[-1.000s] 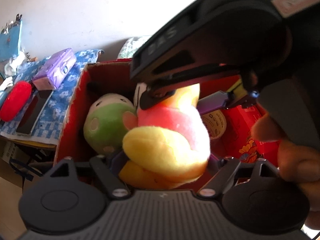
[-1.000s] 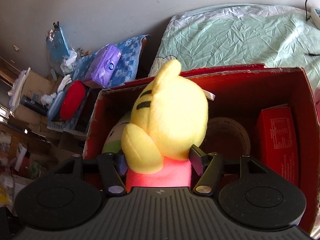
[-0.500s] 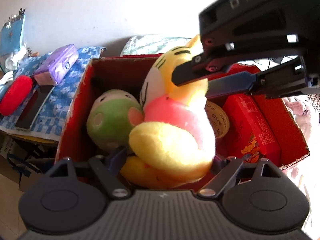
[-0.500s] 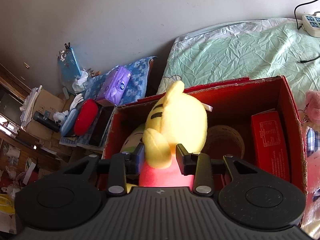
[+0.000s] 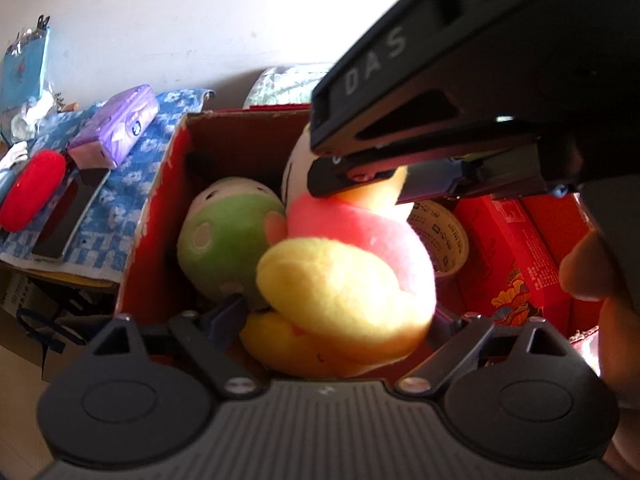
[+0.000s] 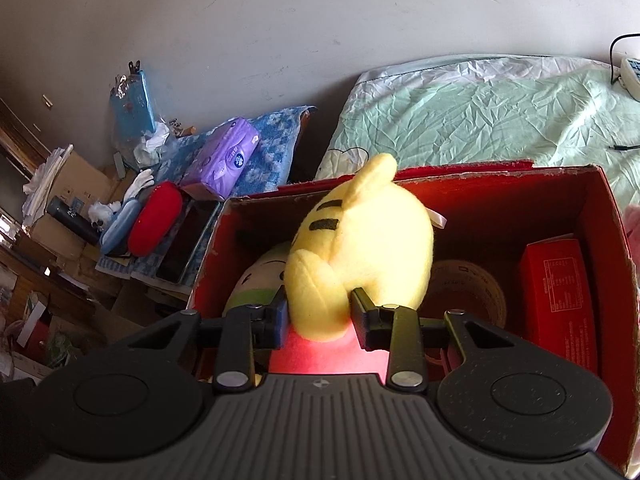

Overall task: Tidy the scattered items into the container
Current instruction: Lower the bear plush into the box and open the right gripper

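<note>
Since a second ago the right gripper (image 6: 318, 308) has clenched on the yellow plush toy's (image 6: 368, 240) arm, while the left gripper (image 5: 336, 320) is opening around the toy's lower body. The toy sits in the red cardboard box (image 6: 612, 216), ahead of both claws. Beyond the box lie a green-sheeted bed (image 6: 480, 112) and a plain wall (image 6: 280, 20); a cluttered blue cloth (image 6: 276, 160) lies to the left.

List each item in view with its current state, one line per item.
Yellow plush: in the box, pinched by one limb.
Right gripper: shut on the plush.
Left gripper: jaws opening around the plush.
Red box: open-topped, partly filled.
Green plush: inside box.
Tape roll: inside box.
</note>
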A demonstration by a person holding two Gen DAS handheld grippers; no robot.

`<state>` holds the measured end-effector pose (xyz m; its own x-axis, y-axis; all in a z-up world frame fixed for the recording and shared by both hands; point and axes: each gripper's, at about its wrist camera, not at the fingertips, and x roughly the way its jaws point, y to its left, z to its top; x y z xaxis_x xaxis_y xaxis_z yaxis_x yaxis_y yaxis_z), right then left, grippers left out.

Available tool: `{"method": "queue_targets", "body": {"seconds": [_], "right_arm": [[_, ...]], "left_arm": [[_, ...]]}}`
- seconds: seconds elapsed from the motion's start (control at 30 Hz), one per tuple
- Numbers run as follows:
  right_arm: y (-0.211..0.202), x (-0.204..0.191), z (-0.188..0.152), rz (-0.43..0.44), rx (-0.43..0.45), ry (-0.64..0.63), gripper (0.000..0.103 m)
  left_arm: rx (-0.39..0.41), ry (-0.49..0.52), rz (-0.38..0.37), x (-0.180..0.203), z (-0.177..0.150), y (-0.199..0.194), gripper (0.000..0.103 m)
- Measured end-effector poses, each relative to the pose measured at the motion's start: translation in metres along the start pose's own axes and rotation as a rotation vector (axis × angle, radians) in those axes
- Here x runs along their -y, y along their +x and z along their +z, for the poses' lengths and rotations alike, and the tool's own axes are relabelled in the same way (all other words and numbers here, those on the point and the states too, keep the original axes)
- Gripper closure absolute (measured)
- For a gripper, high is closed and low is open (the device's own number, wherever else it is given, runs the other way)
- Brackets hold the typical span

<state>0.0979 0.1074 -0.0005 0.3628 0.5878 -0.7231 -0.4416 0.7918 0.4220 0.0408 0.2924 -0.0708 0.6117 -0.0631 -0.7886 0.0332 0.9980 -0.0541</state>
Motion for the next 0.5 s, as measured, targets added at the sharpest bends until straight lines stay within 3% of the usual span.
{"method": "queue_targets", "body": {"seconds": [0.5], "right_arm": [[-0.028,0.003,-0.005,0.039,0.042,0.029,0.066]], "left_arm": [[0.028,0.013,0.009,0.007,-0.001,-0.011,0.011]]}}
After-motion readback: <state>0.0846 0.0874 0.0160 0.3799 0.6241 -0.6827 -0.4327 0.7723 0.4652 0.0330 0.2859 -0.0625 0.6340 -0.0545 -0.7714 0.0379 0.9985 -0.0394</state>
